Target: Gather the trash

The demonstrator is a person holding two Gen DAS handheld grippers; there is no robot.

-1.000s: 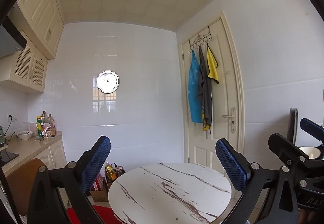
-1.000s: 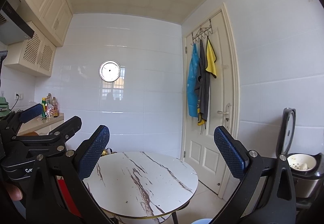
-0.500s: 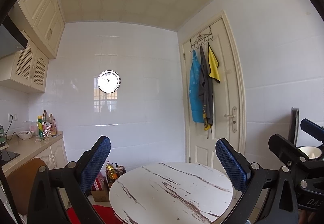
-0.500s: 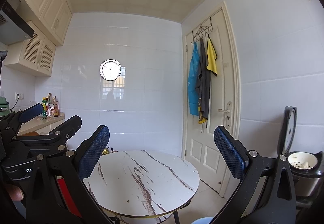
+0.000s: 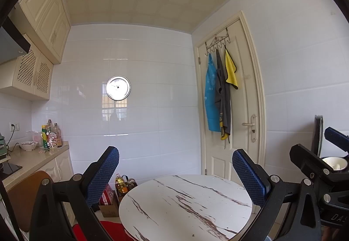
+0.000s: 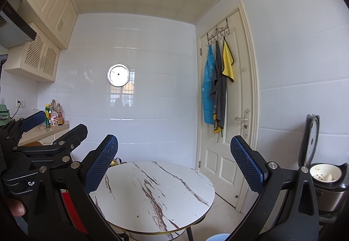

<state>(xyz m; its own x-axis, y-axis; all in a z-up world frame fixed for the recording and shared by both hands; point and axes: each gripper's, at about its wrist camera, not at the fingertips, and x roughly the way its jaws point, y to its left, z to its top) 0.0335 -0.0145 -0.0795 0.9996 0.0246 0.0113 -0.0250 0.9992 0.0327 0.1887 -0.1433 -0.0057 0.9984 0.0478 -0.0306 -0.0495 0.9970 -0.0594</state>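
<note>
Left wrist view: I hold the left gripper [image 5: 175,170] level above the near edge of the tabletop [image 5: 187,204], its fingers [image 5: 102,173] spread wide and holding nothing. The right gripper [image 6: 174,161] sits alongside at the same height, fingers [image 6: 247,162] equally wide apart and empty. I judge this raised, side-by-side posture to be a survey position: both cameras look across the round marble-pattern surface before any reach is committed.

Location of the task's thing: no trash item is identifiable. The tabletop is bare except for a tiny dark speck [image 6: 137,216] near its near edge; I cannot tell whether it is debris or a mark. It is too small to assign a long axis or heading.

At the bottom edge of the right wrist view, a blue rim [image 6: 218,237] shows on the floor below the tabletop's near edge. It may be a bin, but too little of it is visible to confirm. Recommended next action: tilt both grippers downward to inspect the floor.
</note>
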